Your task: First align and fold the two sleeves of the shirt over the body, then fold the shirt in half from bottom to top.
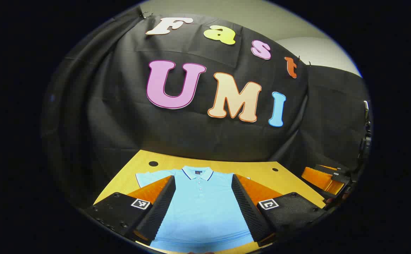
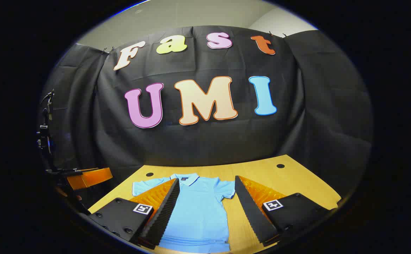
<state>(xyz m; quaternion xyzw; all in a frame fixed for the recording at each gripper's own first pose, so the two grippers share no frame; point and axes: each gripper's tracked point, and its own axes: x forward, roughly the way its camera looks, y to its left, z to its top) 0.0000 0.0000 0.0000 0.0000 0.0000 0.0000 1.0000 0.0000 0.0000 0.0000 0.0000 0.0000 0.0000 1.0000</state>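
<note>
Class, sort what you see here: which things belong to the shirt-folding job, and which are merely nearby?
Belongs to the job:
- light blue polo shirt, lying flat, sleeves unfolded
- left tongs, open
- right tongs, open

Merely nearby:
- wooden table under the shirt
- black cloth wall

Shirt hem: in the left gripper view we lose the bottom edge of the shirt (image 1: 202,211) past the picture's lower edge.
Right sleeve: beside the shirt's collar, our left gripper (image 1: 203,208) covers most of it.
Left sleeve: in the right gripper view, the right gripper (image 2: 205,215) hides part of it.
Collar label: too small for us to tell.
</note>
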